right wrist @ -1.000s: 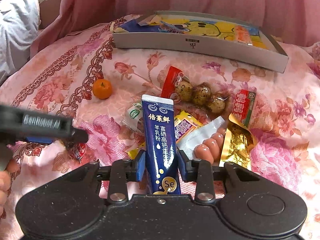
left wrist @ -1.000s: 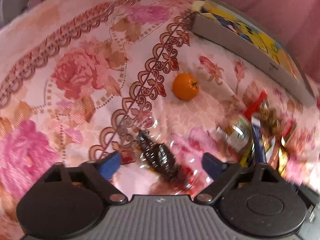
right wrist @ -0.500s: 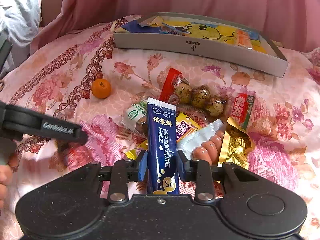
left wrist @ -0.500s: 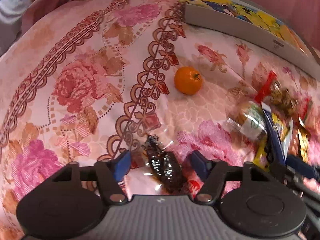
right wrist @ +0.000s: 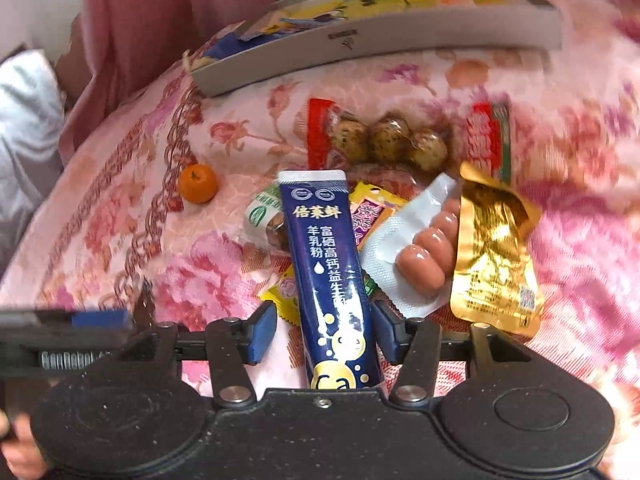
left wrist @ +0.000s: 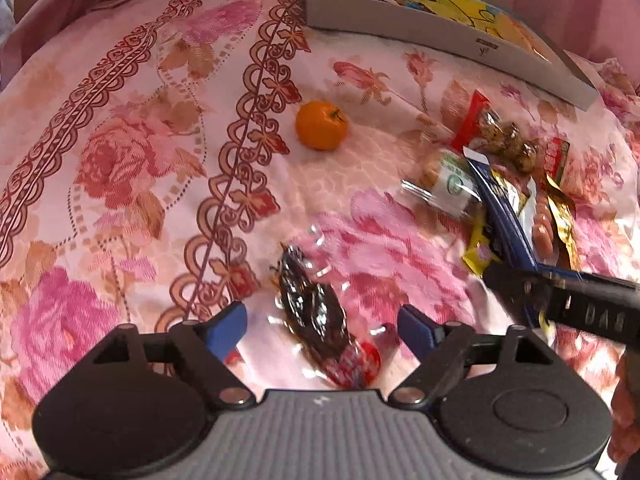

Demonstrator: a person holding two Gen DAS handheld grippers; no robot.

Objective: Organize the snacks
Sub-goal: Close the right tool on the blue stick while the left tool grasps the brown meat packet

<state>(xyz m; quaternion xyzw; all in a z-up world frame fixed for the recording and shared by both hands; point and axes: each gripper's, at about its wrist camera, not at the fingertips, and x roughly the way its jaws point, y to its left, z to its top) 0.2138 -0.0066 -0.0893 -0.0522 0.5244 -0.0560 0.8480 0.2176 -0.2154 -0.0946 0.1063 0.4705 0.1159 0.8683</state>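
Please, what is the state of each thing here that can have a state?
left tongs: open, around the dark snack packet.
right tongs: open, a gap beside the blue sachet.
dark snack packet: flat on the cloth, not gripped.
blue sachet: lying flat, not clamped.
tangerine: whole, unpeeled.
grey box: open at the top.

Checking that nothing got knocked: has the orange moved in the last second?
No. The orange lies just right of the brown scroll border on the cloth, as it did before. Only the camera has shifted.

Bare cloth (left wrist: 120, 152) left of tangerine (left wrist: 321, 125); snack heap (right wrist: 400, 216) crowds right, probably overlapping.
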